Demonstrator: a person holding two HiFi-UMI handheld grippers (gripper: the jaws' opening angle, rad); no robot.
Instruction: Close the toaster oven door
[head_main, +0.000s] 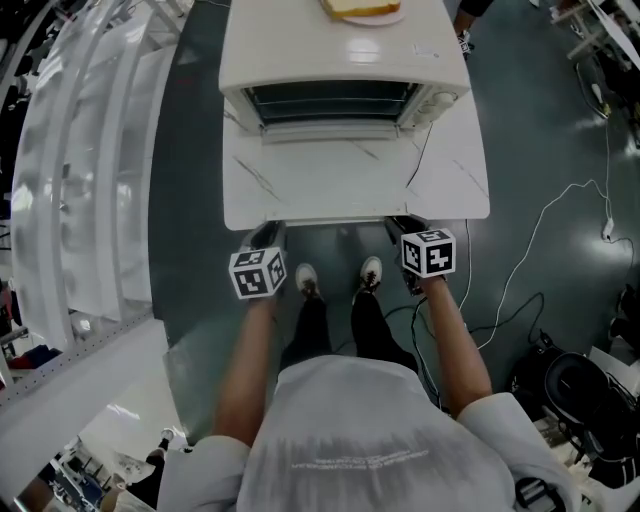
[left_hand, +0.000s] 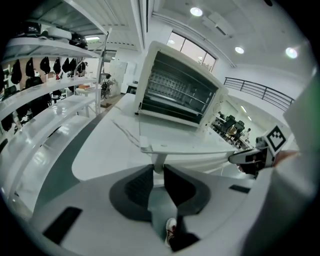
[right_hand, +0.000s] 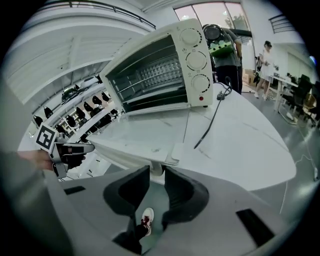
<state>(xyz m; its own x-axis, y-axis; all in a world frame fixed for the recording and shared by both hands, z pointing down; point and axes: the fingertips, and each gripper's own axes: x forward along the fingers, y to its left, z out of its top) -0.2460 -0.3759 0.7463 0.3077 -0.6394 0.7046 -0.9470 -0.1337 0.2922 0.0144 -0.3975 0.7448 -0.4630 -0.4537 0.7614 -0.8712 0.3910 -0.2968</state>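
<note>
A white toaster oven (head_main: 340, 80) stands on a white table (head_main: 455, 190), its glass door (head_main: 335, 170) folded down flat toward me. In the head view my left gripper (head_main: 265, 238) sits at the left end of the door's front edge and my right gripper (head_main: 403, 228) at the right end. In the left gripper view the left gripper (left_hand: 158, 170) is shut on a white handle post (left_hand: 159, 161) under the door edge (left_hand: 190, 147). The right gripper (right_hand: 156, 172) grips the other handle post (right_hand: 156, 169) the same way below the oven (right_hand: 160, 65).
A plate with bread (head_main: 360, 8) rests on top of the oven. A black power cord (head_main: 420, 160) runs across the table's right side. White shelving (head_main: 70, 180) lines the left. Cables (head_main: 560, 210) and bags (head_main: 590, 390) lie on the floor at the right.
</note>
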